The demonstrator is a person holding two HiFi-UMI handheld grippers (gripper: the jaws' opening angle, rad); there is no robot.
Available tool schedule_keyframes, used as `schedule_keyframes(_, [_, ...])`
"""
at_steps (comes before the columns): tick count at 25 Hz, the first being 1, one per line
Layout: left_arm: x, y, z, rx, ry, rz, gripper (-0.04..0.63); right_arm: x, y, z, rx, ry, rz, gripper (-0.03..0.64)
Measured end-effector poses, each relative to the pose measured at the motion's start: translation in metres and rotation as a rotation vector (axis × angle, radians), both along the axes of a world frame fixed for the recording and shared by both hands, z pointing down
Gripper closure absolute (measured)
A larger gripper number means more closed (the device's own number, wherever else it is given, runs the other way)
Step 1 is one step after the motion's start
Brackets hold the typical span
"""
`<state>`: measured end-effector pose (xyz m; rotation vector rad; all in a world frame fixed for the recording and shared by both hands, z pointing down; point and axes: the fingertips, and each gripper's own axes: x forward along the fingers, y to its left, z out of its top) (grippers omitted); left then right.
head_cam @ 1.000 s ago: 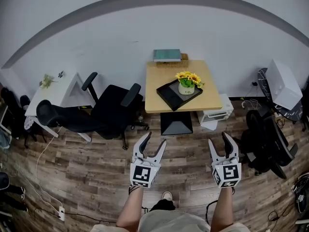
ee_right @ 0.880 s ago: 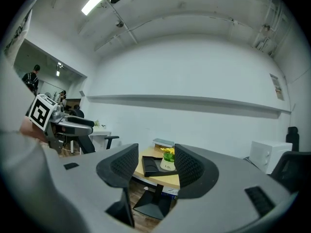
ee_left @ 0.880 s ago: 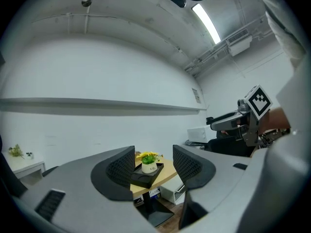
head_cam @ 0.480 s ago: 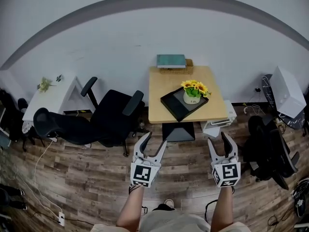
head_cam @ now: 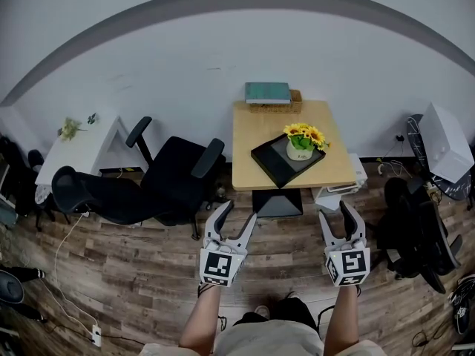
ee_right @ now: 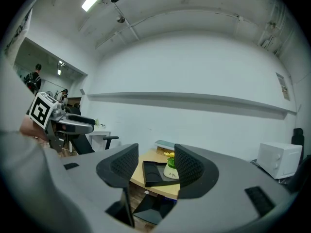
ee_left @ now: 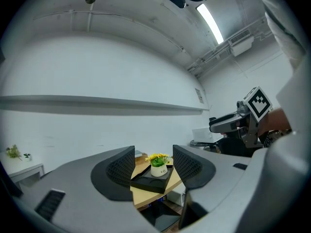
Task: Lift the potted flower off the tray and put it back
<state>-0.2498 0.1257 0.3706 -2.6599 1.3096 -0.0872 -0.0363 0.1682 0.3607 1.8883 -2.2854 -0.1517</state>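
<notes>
Left gripper (head_cam: 237, 214) and right gripper (head_cam: 338, 213) hang open and empty; a one-sided nudge could tip the potted flower (head_cam: 303, 144) on its tray (head_cam: 269, 161)

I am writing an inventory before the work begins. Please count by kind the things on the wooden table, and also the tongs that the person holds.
Tray: 1
Potted flower: 1
Book: 1
Basket: 1
Tongs: 2, the left tongs and the right tongs, both open and empty
Total: 6
</notes>
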Motion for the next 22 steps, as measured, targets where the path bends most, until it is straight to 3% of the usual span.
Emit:
schedule_keyframes(11, [0.031,-0.027,0.005,0.007,-0.018,0.013,0.362,0.032,-0.031,0.005,0.011,-0.016,0.003,0.385])
schedule_keyframes(22, [0.089,-0.097,-0.003,-0.001,-0.041,0.027,0.362,0.087,-0.103,-0.001,-0.001,-0.012,-0.013,0.385])
